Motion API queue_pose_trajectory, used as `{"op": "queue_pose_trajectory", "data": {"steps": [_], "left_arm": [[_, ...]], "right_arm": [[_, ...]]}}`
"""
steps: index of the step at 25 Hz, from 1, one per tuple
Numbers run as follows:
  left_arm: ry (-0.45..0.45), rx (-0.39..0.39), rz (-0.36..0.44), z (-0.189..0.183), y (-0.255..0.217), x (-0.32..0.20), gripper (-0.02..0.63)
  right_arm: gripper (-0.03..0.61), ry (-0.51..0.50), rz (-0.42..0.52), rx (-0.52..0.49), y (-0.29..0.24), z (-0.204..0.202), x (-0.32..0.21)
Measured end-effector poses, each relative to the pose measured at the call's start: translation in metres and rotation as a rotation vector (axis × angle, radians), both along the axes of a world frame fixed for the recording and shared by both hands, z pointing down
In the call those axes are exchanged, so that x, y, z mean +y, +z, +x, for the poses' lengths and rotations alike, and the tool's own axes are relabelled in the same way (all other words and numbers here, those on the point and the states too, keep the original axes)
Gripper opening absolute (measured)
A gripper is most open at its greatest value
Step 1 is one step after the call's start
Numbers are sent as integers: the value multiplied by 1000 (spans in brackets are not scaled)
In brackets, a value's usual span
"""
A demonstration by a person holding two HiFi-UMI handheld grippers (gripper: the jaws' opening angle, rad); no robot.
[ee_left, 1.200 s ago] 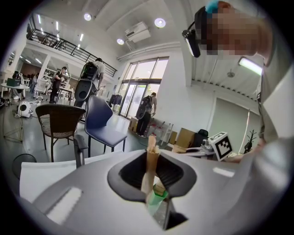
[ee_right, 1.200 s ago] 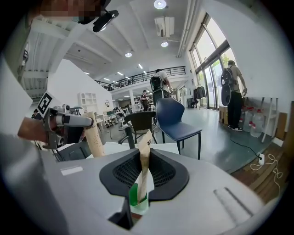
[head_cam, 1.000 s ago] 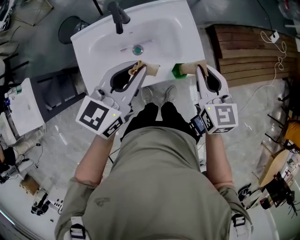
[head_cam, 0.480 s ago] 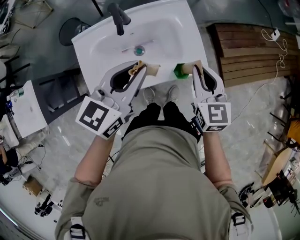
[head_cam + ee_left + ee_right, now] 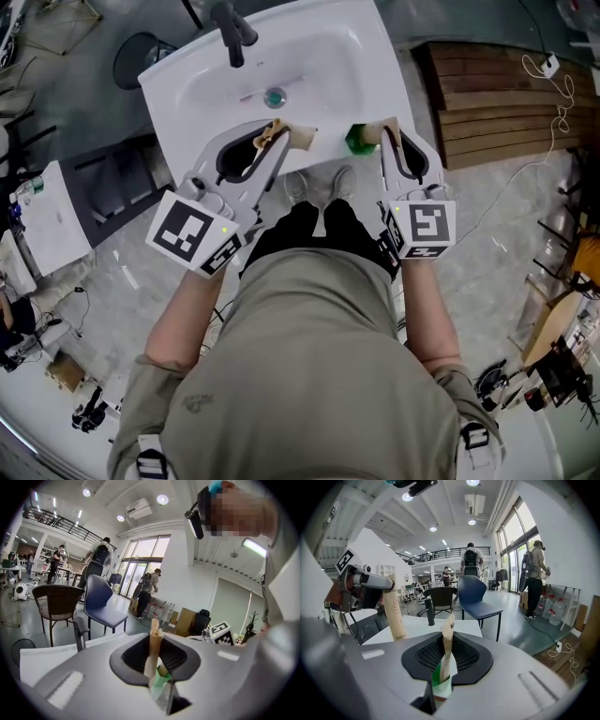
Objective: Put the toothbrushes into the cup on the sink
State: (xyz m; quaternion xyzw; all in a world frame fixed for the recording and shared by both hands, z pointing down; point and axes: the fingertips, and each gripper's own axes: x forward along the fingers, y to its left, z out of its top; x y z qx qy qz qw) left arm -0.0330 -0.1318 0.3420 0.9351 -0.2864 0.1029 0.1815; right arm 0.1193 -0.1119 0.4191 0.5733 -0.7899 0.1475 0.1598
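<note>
Two tongs hover at the sink's (image 5: 323,56) front rim: left tongs (image 5: 284,141) clamp the left toothbrush (image 5: 154,641), right tongs (image 5: 389,132) the right toothbrush (image 5: 447,641).

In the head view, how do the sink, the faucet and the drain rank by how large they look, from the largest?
1. sink, by far the largest
2. faucet
3. drain, the smallest
The faucet rises toward the camera, which may enlarge it a little, but the order stays clear.
</note>
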Motion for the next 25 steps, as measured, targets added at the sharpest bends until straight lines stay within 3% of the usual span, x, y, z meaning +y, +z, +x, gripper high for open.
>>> {"op": "queue_pose_trajectory", "data": {"steps": [25], "left_arm": [[-7, 0, 4, 9, -2, 3, 49]], "right_arm": [[51, -15, -10, -19, 9, 2, 5]]}}
